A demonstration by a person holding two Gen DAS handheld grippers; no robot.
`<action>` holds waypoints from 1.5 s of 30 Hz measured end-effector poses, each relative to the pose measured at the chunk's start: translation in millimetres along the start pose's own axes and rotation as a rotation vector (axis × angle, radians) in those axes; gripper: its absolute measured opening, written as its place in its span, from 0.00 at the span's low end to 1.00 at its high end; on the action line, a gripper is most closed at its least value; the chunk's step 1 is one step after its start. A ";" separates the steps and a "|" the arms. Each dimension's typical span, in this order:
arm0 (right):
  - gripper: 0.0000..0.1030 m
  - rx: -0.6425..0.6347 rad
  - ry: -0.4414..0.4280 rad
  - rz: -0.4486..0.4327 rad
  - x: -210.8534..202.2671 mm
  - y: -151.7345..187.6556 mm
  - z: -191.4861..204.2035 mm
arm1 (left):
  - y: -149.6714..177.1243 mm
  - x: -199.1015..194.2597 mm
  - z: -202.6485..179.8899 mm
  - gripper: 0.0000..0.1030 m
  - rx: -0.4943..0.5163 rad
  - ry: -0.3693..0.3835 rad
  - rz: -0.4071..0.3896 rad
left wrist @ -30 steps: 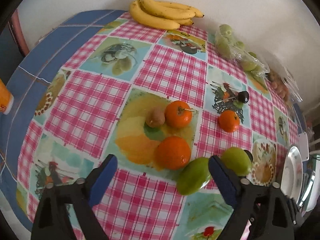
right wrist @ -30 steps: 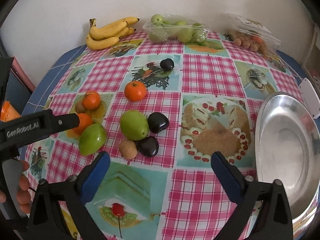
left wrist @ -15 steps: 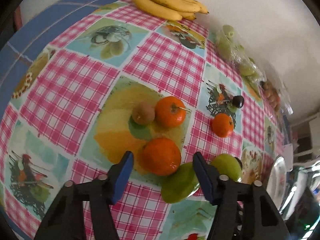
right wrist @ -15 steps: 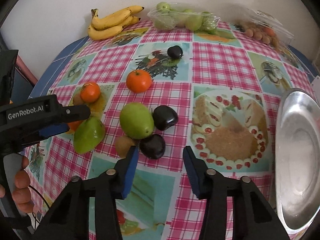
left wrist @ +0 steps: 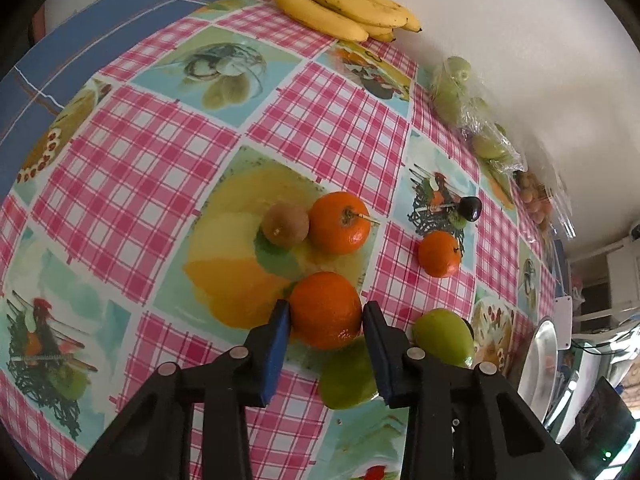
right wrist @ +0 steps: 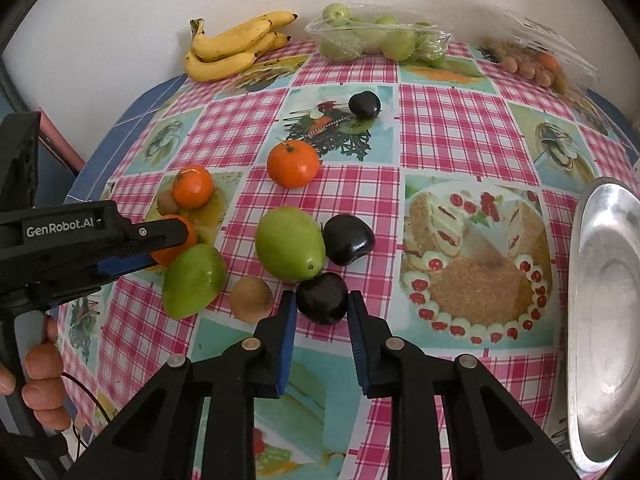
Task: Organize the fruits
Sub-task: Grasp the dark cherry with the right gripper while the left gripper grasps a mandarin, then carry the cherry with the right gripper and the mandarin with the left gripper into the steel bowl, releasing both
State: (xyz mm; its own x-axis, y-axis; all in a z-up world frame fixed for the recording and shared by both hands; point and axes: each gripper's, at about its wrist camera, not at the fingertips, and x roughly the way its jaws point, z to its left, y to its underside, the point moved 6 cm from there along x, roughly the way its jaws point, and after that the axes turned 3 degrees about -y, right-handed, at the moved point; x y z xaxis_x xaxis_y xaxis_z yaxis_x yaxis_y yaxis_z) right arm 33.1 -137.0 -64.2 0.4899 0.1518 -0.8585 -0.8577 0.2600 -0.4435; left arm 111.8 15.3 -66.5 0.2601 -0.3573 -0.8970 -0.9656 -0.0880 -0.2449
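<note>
Both claws pinch fruit: left gripper (left wrist: 325, 314) clamps the near orange (left wrist: 325, 310), right gripper (right wrist: 322, 300) a dark plum (right wrist: 322, 297), each dead ahead at twelve o'clock. From the plum, the steel tray (right wrist: 600, 320) lies at three o'clock, nearer the right hand.

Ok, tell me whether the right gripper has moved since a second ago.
Yes. The right gripper moved forward toward the fixed silver metal plate's left, its jaws now closing around the near dark plum.
</note>
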 end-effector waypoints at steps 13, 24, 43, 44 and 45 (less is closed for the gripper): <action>0.26 -0.001 0.021 -0.041 -24.4 -0.9 1.3 | -0.3 -26.2 -16.4 0.38 0.049 0.024 -0.059; 0.26 0.081 0.075 -0.058 -46.8 -2.7 -27.1 | 11.8 -32.7 -46.7 0.38 0.134 0.024 -0.058; 0.26 0.261 0.244 -0.100 -98.4 3.6 -115.5 | 52.8 -18.3 -149.9 0.38 0.372 0.025 -0.010; 0.26 0.268 0.248 -0.100 -99.3 4.3 -118.0 | 56.8 -15.9 -157.7 0.38 0.391 0.026 -0.004; 0.26 0.282 0.252 -0.095 -100.3 5.8 -122.9 | 58.9 -14.1 -163.2 0.38 0.402 0.027 -0.001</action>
State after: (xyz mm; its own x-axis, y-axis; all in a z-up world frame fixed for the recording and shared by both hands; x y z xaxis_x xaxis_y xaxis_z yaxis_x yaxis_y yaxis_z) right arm -40.1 -267.9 -12.4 0.4818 -0.1155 -0.8686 -0.7165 0.5187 -0.4664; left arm 49.9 -136.6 -8.2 0.2557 -0.3822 -0.8880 -0.8834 0.2807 -0.3752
